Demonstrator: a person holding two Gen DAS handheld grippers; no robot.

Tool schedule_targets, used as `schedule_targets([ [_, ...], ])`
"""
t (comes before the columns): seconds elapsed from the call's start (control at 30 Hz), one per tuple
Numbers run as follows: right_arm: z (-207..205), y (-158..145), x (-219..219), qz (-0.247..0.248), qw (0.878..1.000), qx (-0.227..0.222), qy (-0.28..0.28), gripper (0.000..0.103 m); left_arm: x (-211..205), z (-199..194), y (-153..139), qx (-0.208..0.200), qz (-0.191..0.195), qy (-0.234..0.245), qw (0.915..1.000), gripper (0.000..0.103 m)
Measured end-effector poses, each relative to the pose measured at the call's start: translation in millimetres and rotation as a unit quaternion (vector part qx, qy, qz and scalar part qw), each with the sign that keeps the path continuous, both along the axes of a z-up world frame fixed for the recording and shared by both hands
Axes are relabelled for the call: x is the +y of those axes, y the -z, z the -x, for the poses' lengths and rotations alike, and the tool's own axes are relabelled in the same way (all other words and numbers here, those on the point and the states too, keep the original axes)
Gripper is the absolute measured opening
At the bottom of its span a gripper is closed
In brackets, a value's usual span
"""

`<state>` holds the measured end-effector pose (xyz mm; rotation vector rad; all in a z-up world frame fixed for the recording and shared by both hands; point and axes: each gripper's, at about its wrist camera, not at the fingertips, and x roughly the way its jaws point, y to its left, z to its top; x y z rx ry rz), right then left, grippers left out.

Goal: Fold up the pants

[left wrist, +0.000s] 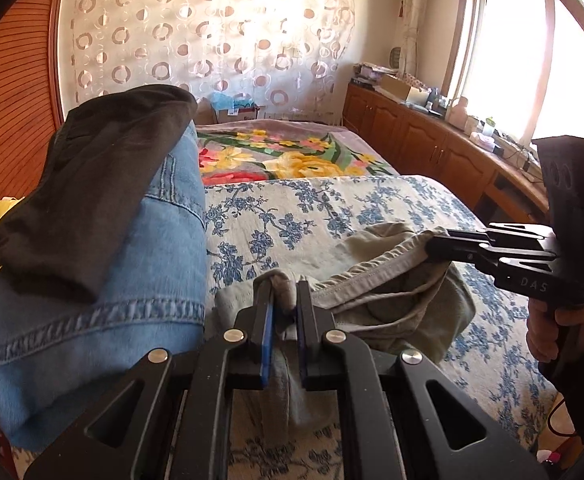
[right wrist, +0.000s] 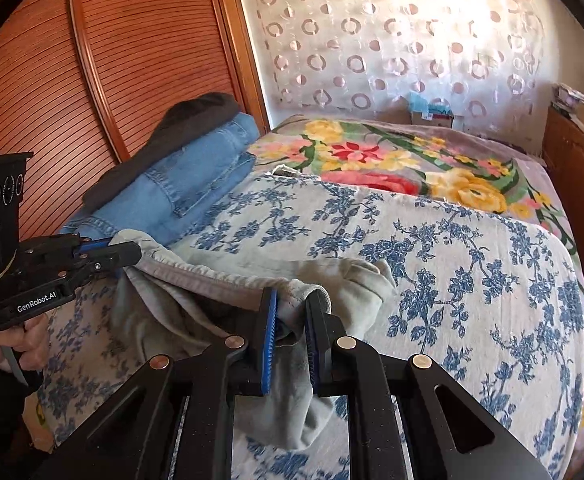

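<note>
Grey-green pants (left wrist: 392, 292) lie bunched on the blue-flowered bedspread (left wrist: 292, 216); they also show in the right wrist view (right wrist: 212, 288). My left gripper (left wrist: 283, 292) is shut on one end of the waistband, with cloth hanging down between its blue pads. My right gripper (right wrist: 292, 304) is shut on the other end of the waistband. The stitched waistband edge runs taut between the two grippers. The right gripper shows in the left wrist view (left wrist: 440, 242), and the left gripper shows in the right wrist view (right wrist: 126, 250).
A stack of folded blue jeans (left wrist: 132, 280) with a dark garment (left wrist: 92, 168) on top sits at the bed's left, against a wooden slatted door (right wrist: 92, 80). A bright floral blanket (right wrist: 412, 160) covers the far bed. A wooden cabinet (left wrist: 432, 140) with clutter stands under the window.
</note>
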<state>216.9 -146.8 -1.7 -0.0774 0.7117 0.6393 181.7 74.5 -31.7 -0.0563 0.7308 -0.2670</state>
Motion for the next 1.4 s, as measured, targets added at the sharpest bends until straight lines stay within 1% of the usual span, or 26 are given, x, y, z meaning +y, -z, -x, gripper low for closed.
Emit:
schedule_targets([
  [0.07, -6.8, 1.9, 0.4, -0.002, 1.0, 0.005, 0.001, 0.014, 1.0, -3.2, 0.4, 0.002, 0.003, -0.003, 1.0, 0.011],
  [0.17, -9.0, 0.8, 1.6, 0.001, 1.0, -0.003, 0.006, 0.019, 4.2, -7.6, 0.0, 0.01, 0.014, -0.006, 0.9998, 0.017],
  [0.2, -9.3, -0.7, 2.4, 0.002, 1.0, -0.006, 0.008, 0.02, 4.9, -7.7, -0.1, 0.011, 0.019, -0.004, 0.9997, 0.02],
  [0.27, -4.7, -2.3, -0.8, 0.007, 1.0, -0.015, 0.017, 0.029, 5.4, -6.2, -1.1, 0.009, 0.021, 0.0, 0.9997, 0.026],
  [0.33, -2.9, -4.9, -1.5, 0.008, 1.0, -0.025, 0.017, 0.029, 3.0, -4.4, -2.4, 0.007, 0.018, 0.003, 0.9998, 0.031],
  [0.37, -2.5, -4.9, -2.7, 0.008, 0.999, -0.027, 0.018, 0.029, 1.5, -3.6, -2.6, 0.006, 0.016, 0.005, 0.9998, 0.035],
  [0.4, -1.2, -5.3, -4.0, 0.01, 0.999, -0.028, 0.019, 0.03, 0.1, -2.0, -2.8, 0.005, 0.013, 0.008, 0.9999, 0.042],
  [0.47, 2.3, -4.3, -7.0, 0.009, 0.999, -0.027, 0.017, 0.031, -1.5, 1.1, -2.6, 0.0, 0.01, 0.013, 0.9999, 0.049],
  [0.5, 4.9, -3.0, -8.8, 0.01, 1.0, -0.026, 0.013, 0.032, -2.4, 2.9, -2.2, -0.001, 0.008, 0.015, 0.9998, 0.049],
  [0.57, 8.5, 1.5, -7.9, 0.019, 1.0, -0.022, 0.002, 0.037, -2.8, 4.6, -0.5, 0.0, 0.005, 0.015, 0.9999, 0.049],
  [0.67, 8.9, 6.0, -6.0, 0.038, 0.999, -0.016, -0.008, 0.04, -2.3, 6.5, 3.1, 0.005, 0.004, 0.014, 0.9999, 0.049],
  [0.9, -7.8, 13.4, 9.3, 0.07, 0.997, -0.002, -0.022, 0.04, -3.0, 8.5, 9.1, 0.015, -0.004, 0.01, 0.9998, 0.049],
  [1.0, -21.6, 12.4, 13.6, 0.068, 0.997, 0.002, -0.03, 0.04, -3.4, 8.3, 10.9, 0.018, -0.005, 0.01, 0.9998, 0.049],
  [1.03, -25.8, 12.2, 14.8, 0.069, 0.997, 0.005, -0.032, 0.04, -3.4, 7.8, 11.4, 0.019, -0.005, 0.009, 0.9998, 0.049],
  [1.07, -29.6, 11.9, 15.7, 0.071, 0.997, 0.006, -0.034, 0.027, -3.5, 7.6, 12.6, 0.021, -0.005, 0.009, 0.9997, 0.049],
  [1.13, -36.1, 11.9, 17.2, 0.068, 0.997, 0.007, -0.038, 0.015, -3.5, 6.6, 14.2, 0.024, -0.005, 0.009, 0.9997, 0.049],
  [1.17, -38.2, 10.1, 16.3, 0.062, 0.997, 0.005, -0.039, 0.011, -3.3, 6.4, 14.7, 0.025, -0.006, 0.009, 0.9996, 0.049],
  [1.23, -41.8, 7.8, 13.5, 0.052, 0.998, 0.0, -0.033, 0.01, -3.4, 7.1, 16.1, 0.026, -0.007, 0.009, 0.9996, 0.049],
  [1.33, -42.4, 5.3, 12.0, 0.05, 0.999, -0.018, -0.014, 0.009, -2.4, 8.5, 16.2, 0.027, -0.007, 0.009, 0.9996, 0.049],
  [1.4, -42.7, 6.6, 12.3, 0.05, 0.999, -0.021, 0.0, 0.009, -1.8, 10.3, 16.8, 0.027, -0.008, 0.009, 0.9995, 0.049],
])
